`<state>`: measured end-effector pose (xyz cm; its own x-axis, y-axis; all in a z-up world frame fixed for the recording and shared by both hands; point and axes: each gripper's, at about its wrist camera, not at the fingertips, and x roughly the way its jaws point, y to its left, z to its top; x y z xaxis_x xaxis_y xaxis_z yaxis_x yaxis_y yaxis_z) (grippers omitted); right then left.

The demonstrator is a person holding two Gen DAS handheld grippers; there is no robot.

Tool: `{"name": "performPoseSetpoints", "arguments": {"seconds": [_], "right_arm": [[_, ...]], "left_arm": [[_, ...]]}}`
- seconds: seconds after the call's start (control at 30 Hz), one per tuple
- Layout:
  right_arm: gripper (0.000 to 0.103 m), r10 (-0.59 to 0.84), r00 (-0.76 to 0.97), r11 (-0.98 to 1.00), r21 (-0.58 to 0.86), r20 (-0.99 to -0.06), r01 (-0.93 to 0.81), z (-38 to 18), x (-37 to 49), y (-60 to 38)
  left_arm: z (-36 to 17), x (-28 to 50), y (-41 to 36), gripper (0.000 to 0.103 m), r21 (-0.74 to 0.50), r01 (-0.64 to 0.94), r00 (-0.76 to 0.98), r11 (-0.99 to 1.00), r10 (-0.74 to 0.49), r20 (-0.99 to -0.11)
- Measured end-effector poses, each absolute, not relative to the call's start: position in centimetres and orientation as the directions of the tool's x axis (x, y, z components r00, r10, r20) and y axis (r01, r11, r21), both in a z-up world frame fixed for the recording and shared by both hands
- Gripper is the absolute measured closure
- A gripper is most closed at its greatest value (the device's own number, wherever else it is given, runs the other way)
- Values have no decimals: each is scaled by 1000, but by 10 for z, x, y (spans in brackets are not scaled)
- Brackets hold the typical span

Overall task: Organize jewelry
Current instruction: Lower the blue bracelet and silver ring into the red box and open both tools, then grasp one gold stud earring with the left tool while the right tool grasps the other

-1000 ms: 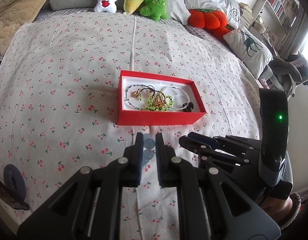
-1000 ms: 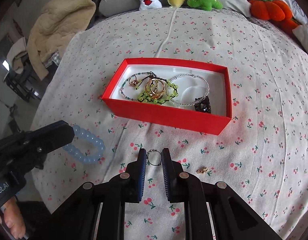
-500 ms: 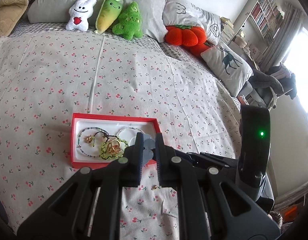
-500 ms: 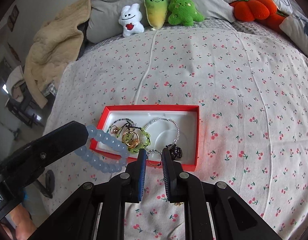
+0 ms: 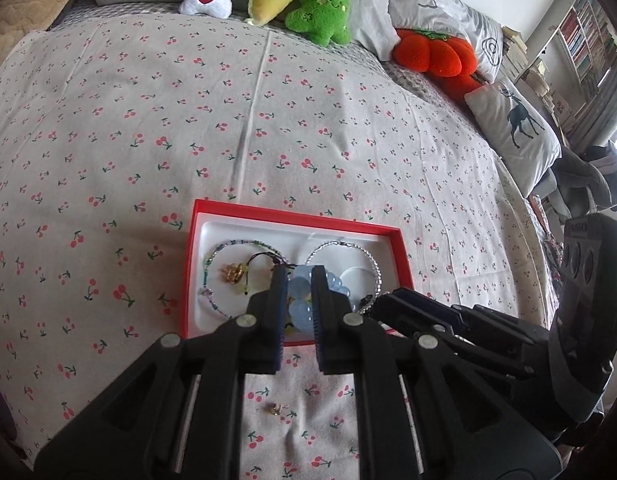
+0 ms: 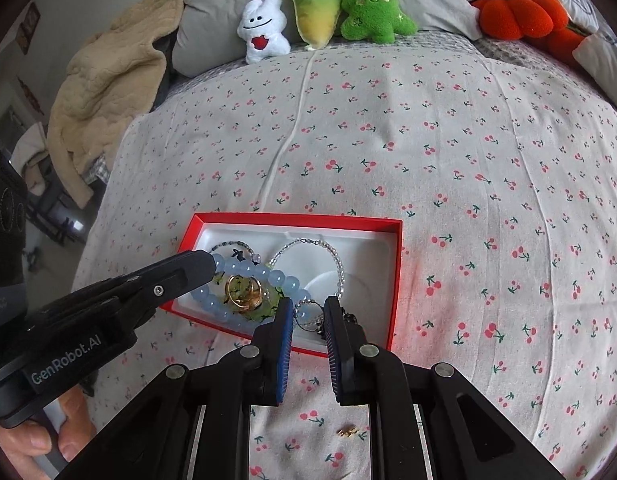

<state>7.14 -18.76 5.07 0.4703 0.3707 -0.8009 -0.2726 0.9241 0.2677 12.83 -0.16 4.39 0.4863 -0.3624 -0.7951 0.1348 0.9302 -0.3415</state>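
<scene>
Right-wrist view: the left tool [image 6: 212, 266] grips a pale-blue glass-bead bracelet [image 6: 248, 270] over the open red cardboard box [image 6: 394, 280] on the bed — best lowered before release; the right tool [image 6: 308, 312] pinches a thin dark wire ring [image 6: 308, 314] — drop inside.

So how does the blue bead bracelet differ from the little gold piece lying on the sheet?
The blue bead bracelet is a large ring of pale beads; the gold piece is tiny.

The bracelet is held by the left gripper over the red box; the gold piece lies loose on the cherry-print sheet, outside the box and ungripped.

Both are jewelry.
</scene>
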Motion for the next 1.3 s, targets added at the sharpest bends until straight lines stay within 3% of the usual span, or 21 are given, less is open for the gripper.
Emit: {"name": "performPoseSetpoints", "arguments": {"seconds": [0.13, 0.23, 0.6, 0.7, 0.8, 1.0, 1.3], "right_arm": [[87, 373, 465, 923, 268, -803, -278, 48, 76, -181], [87, 371, 461, 924, 269, -806, -273, 45, 80, -177], [84, 341, 490, 940, 276, -802, -202, 41, 96, -184], [74, 342, 492, 940, 279, -801, -199, 43, 95, -187], [45, 344, 513, 939, 284, -786, -194, 49, 88, -194], [44, 338, 537, 941, 279, -773, -190, 63, 69, -211], [35, 285, 540, 958, 226, -792, -175, 60, 36, -237]], "left_arm": [[35, 133, 8, 89, -312, 75, 470, 947, -310, -827], [33, 132, 14, 76, -318, 48, 461, 947, -304, -834], [36, 122, 21, 51, -333, 60, 421, 941, -326, -846], [39, 117, 20, 39, -332, 71, 419, 940, -331, -846], [45, 111, 21, 31, -289, 73, 445, 955, -290, -847], [51, 97, 26, 25, -228, 94, 457, 969, -245, -855], [50, 67, 34, 22, -113, 104, 490, 988, -150, -859]]}}
